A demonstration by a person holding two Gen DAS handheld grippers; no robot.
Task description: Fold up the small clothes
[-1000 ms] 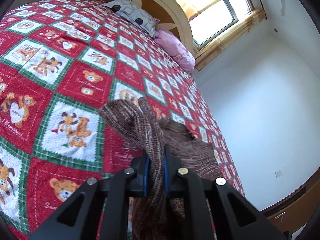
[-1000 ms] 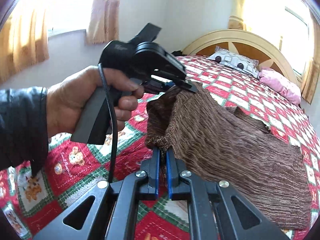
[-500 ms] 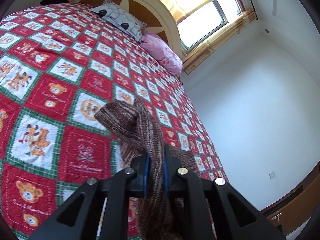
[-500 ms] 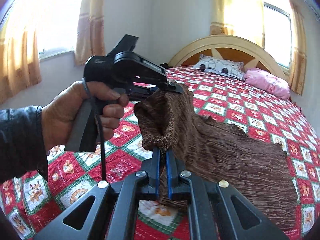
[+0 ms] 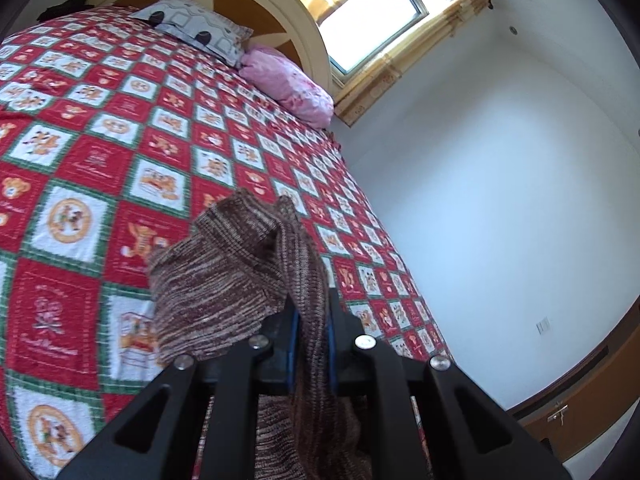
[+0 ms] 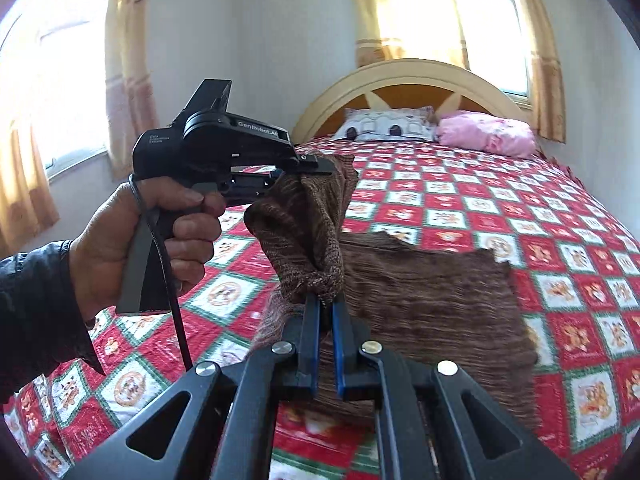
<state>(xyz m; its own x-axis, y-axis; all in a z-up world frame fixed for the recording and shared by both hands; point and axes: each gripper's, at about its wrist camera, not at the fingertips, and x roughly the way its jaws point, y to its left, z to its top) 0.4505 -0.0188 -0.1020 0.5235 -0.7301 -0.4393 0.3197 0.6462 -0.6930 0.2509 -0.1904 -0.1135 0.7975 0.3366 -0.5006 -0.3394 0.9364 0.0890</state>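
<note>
Presently both my tools are clamped on one brown knit garment (image 6: 420, 300). My right gripper (image 6: 325, 305) pinches a bunched hem corner, the jaws drawn nearly together on the cloth. My left gripper (image 6: 308, 168), held in my left hand (image 6: 132, 236), bites another corner; from its own camera the left gripper (image 5: 310, 312) shows cloth wedged between its blue pads. The garment (image 5: 232, 276) is mottled brown and tan, ribbed, loosely woven, its lifted edge sagging in a fold between the two grips. Its remainder lies flat on the red, green and white teddy-bear quilt (image 6: 520, 208), toward the foot edge of the bed, well apart from the pillows.
</note>
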